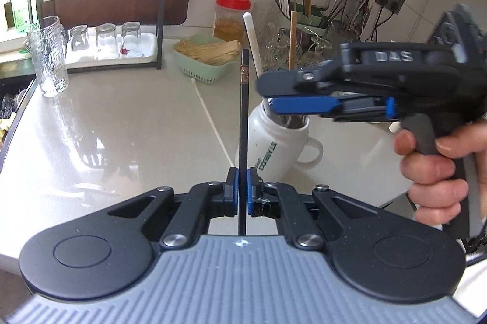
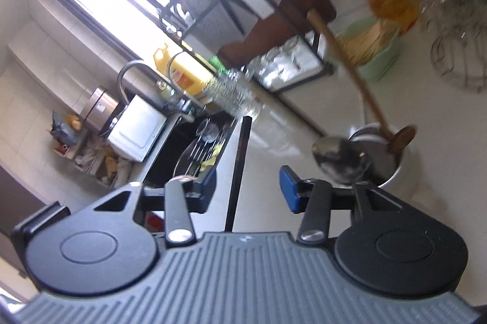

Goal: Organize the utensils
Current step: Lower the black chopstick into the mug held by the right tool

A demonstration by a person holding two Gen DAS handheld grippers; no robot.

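Note:
My left gripper (image 1: 242, 184) is shut on a black chopstick (image 1: 243, 117) that stands up from its jaws above the counter. My right gripper (image 1: 268, 99) hovers over a white mug (image 1: 271, 147) that holds a white chopstick (image 1: 252, 47), a wooden chopstick (image 1: 292, 41) and spoons. In the right wrist view the right gripper (image 2: 248, 185) is open, with the black chopstick (image 2: 239, 168) between its fingers but untouched. The mug (image 2: 392, 159) sits to the right with a metal spoon (image 2: 338, 159) and a wooden spoon (image 2: 401, 138).
A white chopstick (image 1: 210, 123) lies on the counter. A green basket (image 1: 207, 62) of wooden sticks, a red-lidded jar (image 1: 232, 16), a tall textured glass (image 1: 50, 56), a tray of upturned glasses (image 1: 106, 41) and a utensil rack (image 1: 350, 4) stand behind. The sink (image 2: 194, 153) is at the left.

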